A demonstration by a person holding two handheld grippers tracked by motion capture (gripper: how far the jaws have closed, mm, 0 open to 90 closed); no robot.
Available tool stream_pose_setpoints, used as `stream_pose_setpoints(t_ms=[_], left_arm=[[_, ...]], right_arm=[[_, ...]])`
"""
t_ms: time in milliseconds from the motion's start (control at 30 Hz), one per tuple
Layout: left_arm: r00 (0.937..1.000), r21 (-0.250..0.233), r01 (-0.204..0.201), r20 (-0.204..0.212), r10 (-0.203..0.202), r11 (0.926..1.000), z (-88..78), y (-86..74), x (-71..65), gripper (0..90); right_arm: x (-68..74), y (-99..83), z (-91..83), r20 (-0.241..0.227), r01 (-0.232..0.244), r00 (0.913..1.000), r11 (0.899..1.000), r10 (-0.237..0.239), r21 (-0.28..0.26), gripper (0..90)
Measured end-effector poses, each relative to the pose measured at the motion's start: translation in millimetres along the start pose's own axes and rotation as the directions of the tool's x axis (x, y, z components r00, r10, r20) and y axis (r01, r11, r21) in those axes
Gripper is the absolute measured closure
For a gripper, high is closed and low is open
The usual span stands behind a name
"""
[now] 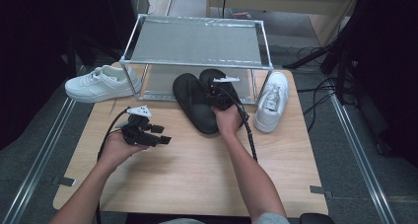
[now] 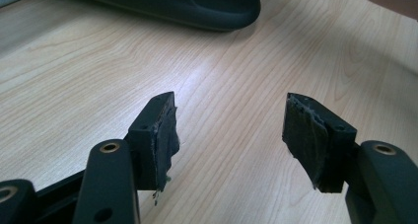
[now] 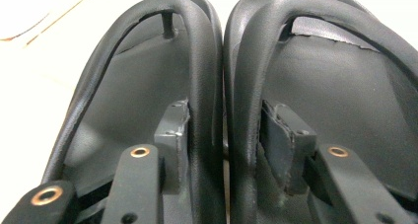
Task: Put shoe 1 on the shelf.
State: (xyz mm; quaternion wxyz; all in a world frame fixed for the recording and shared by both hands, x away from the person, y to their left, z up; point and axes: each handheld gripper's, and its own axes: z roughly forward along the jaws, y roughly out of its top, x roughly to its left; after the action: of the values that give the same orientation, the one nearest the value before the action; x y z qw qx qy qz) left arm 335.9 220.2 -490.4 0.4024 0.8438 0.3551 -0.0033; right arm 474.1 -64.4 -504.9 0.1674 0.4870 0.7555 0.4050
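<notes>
On the wooden table (image 1: pixel 197 160), just in front of the metal rack (image 1: pixel 194 41), a pair of black flip-flops (image 1: pixel 197 103) is laid side by side, toes partly under the lower shelf. The right gripper (image 3: pixel 224 130) is set over the two sandals, one jaw inside each; the adjoining inner straps (image 3: pixel 204 86) are bracketed between the pads, though a firm clamp cannot be confirmed. The left gripper (image 2: pixel 229 135) is held low over bare wood, its jaws spread wide with nothing between them. White sneakers (image 1: pixel 98 83) are placed either side of the rack.
</notes>
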Motion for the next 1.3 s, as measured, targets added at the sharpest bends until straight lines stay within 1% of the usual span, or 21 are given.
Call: stream_pose_setpoints(t_ms=[167,200,233,267,400,467,633,667,733,800,867,933,1000,1033,1067,1133,1200,1233,1300], left_arm=[[1.0000,-0.002,0.002,-0.007,-0.002,1.0000,-1.4,-0.4,1.7,38.2],[0.9999,-0.005,0.008,-0.010,-0.008,1.0000,-2.1,-0.7,2.0,38.2],[0.9999,-0.006,0.009,-0.012,-0.009,0.9999,-3.1,-0.8,3.1,38.1],[0.9998,-0.012,0.019,-0.010,-0.020,0.9997,-3.6,-1.1,3.8,37.8],[0.9996,-0.014,0.023,-0.017,-0.023,0.9996,-6.3,-2.0,6.3,37.8],[0.9994,-0.014,0.027,-0.022,-0.027,0.9995,-6.5,-2.1,6.8,38.0],[0.9994,-0.012,0.034,-0.011,-0.034,0.9993,-5.0,-2.3,7.3,38.5],[0.9994,-0.012,0.032,-0.013,-0.032,0.9994,-5.1,-2.2,7.2,38.6],[0.9995,-0.015,0.029,-0.011,-0.029,0.9995,-5.3,-2.0,6.9,39.2],[0.9995,-0.020,0.029,-0.010,-0.029,0.9994,-5.8,-1.6,6.7,40.7],[0.9997,-0.033,0.024,-0.008,-0.025,0.9992,-6.3,-1.0,6.6,43.2],[0.9997,-0.054,0.024,0.000,-0.024,0.9983,-6.0,-0.5,7.3,45.3],[0.9999,-0.033,0.012,-0.003,-0.012,0.9994,-5.0,3.9,8.4,47.1],[1.0000,-0.030,0.003,-0.006,-0.003,0.9995,-5.1,6.8,9.3,48.0],[1.0000,-0.044,0.004,0.004,-0.003,0.9990,-5.3,10.4,10.2,49.0],[0.9999,-0.054,0.004,0.013,-0.003,0.9985,-5.2,15.8,12.0,50.8],[0.9999,-0.057,0.003,0.015,-0.002,0.9983,-3.5,22.6,15.0,52.2],[0.9999,-0.050,-0.007,0.012,0.008,0.9987,-2.5,26.0,16.1,53.8],[0.9996,-0.042,-0.029,-0.009,0.028,0.9987,-1.7,33.7,18.7,58.8]], right_arm=[[-3.6,-2.9,-7.6,-0.020,-0.007,0.9998,1.000,0.007,0.001,53.4],[-4.1,-4.0,-9.7,-0.022,-0.007,0.9997,1.000,0.007,-0.001,53.4],[-4.5,-5.1,-12.2,-0.023,-0.003,0.9997,1.000,0.002,-0.004,53.4],[-4.8,-6.2,-14.2,-0.027,-0.003,0.9996,1.000,0.002,-0.007,53.5],[-5.9,-8.2,-22.0,-0.031,0.012,0.9994,1.000,-0.012,-0.006,53.3],[-6.2,-9.4,-28.7,-0.033,0.017,0.9993,1.000,-0.017,-0.016,53.4],[-7.2,-12.1,-45.2,-0.036,0.026,0.9990,0.999,-0.027,-0.030,54.3],[-8.1,-12.4,-50.0,-0.043,0.036,0.9984,0.999,-0.037,-0.039,54.7],[-9.2,-13.4,-57.3,-0.056,0.033,0.9978,0.998,-0.035,-0.046,54.9],[-9.0,-15.4,-63.9,-0.068,0.035,0.9970,0.998,-0.038,-0.044,55.2],[-8.6,-17.7,-69.8,-0.078,0.048,0.9956,0.998,-0.052,-0.045,55.5],[-7.7,-20.5,-77.6,-0.104,0.055,0.9928,0.998,-0.059,-0.039,56.3],[-7.5,-24.0,-84.5,-0.132,0.068,0.9886,0.997,-0.073,-0.042,56.3],[-7.3,-25.9,-87.5,-0.143,0.080,0.9860,0.996,-0.085,-0.037,56.0],[-7.2,-28.2,-90.5,-0.149,0.098,0.9837,0.995,-0.101,-0.028,55.9],[-7.5,-33.8,-95.4,-0.169,0.128,0.9775,0.992,-0.127,-0.008,56.0],[-8.5,-41.7,-100.2,-0.188,0.150,0.9711,0.989,-0.147,0.003,59.5],[-9.3,-46.3,-102.2,-0.202,0.157,0.9674,0.988,-0.153,0.004,59.5],[-10.0,-56.9,-105.8,-0.220,0.180,0.9590,0.984,-0.179,-0.014,60.2]])
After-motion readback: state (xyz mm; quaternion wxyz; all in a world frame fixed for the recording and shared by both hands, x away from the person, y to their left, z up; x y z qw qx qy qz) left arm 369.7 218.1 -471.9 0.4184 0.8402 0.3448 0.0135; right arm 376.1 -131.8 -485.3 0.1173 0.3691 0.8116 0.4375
